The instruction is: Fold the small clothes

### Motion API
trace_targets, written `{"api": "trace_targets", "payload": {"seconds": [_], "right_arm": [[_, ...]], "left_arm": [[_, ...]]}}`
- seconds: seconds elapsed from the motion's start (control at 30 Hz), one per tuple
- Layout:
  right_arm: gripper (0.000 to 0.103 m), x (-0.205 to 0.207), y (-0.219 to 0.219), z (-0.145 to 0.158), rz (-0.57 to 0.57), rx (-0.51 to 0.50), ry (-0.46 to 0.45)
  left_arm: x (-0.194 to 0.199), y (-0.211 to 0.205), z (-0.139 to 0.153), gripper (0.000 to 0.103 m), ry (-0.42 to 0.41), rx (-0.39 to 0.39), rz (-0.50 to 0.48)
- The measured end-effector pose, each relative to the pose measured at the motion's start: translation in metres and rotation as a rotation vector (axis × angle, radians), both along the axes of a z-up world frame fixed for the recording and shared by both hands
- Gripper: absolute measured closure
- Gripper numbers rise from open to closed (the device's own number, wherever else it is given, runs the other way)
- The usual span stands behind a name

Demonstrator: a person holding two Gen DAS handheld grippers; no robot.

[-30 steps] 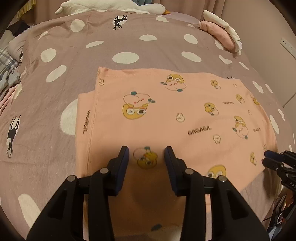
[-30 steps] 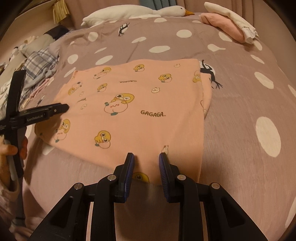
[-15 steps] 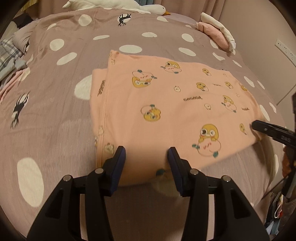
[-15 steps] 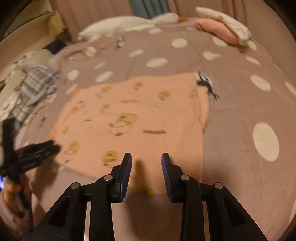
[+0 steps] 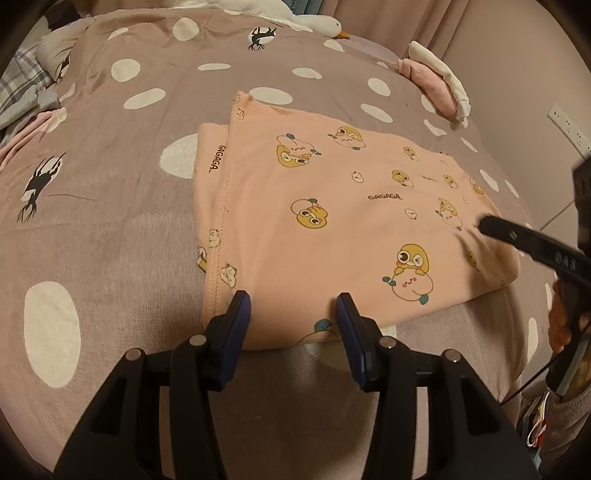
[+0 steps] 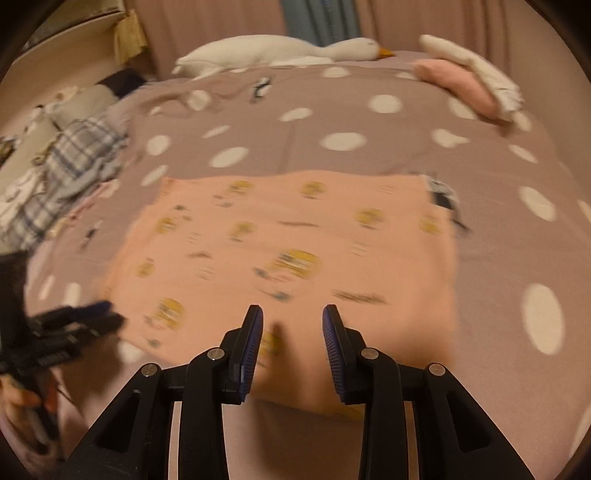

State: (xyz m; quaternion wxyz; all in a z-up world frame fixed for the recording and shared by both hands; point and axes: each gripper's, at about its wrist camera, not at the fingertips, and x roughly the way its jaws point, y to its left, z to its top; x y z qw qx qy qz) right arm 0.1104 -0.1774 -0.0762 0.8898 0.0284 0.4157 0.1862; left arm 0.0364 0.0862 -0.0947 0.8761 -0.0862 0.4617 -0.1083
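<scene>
Both tools pulled back off garment [image 5: 332,221] | left tool [image 5: 291,314] wide, empty | right tool [image 6: 292,325] wide, empty

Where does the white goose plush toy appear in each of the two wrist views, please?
Left wrist view: the goose plush lies at the top edge, just right of centre; mostly head and orange beak show.
Right wrist view: the goose plush lies across the top centre, whole body visible, beak pointing right.
Shared landmark: the pink and white folded bundle, right of the goose on the bed.
</scene>
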Motion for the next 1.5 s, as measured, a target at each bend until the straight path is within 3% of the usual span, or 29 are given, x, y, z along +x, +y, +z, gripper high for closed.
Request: {"api": "trace_targets", "payload": {"seconds": [0.3, 0.47, 0.67, 0.87, 1.17, 1.33, 1.5], "right_arm": [[0.070, 0.054, 0.095, -0.005, 0.208, 0.007, 0.047], [0.070, 0.083, 0.124, -0.022, 0.222, -0.077, 0.104], [0.070, 0.106, 0.140, -0.026, 0.203, -0.115, 0.088], [0.070, 0.096, 0.116, -0.015, 0.134, -0.023, 0.080], [0.070, 0.030, 0.034, -0.027, 0.045, -0.186, -0.010], [0.070, -0.007, -0.015, -0.033, -0.011, -0.171, -0.026], [0.070, -0.025, -0.028, -0.035, -0.025, -0.187, -0.021]], "left_arm": [[-0.004, 0.009, -0.001, 0.055, -0.003, -0.060, 0.014], [-0.004, 0.011, -0.002, 0.055, 0.001, -0.088, 0.015], [-0.004, 0.015, -0.003, 0.055, 0.005, -0.109, 0.018], [-0.003, 0.015, -0.003, 0.055, 0.010, -0.111, 0.022], [-0.005, 0.009, -0.003, 0.049, -0.001, -0.087, 0.016], [-0.004, 0.008, -0.004, 0.048, 0.001, -0.080, 0.019], [-0.002, 0.009, -0.002, 0.048, 0.008, -0.087, 0.029]]}}
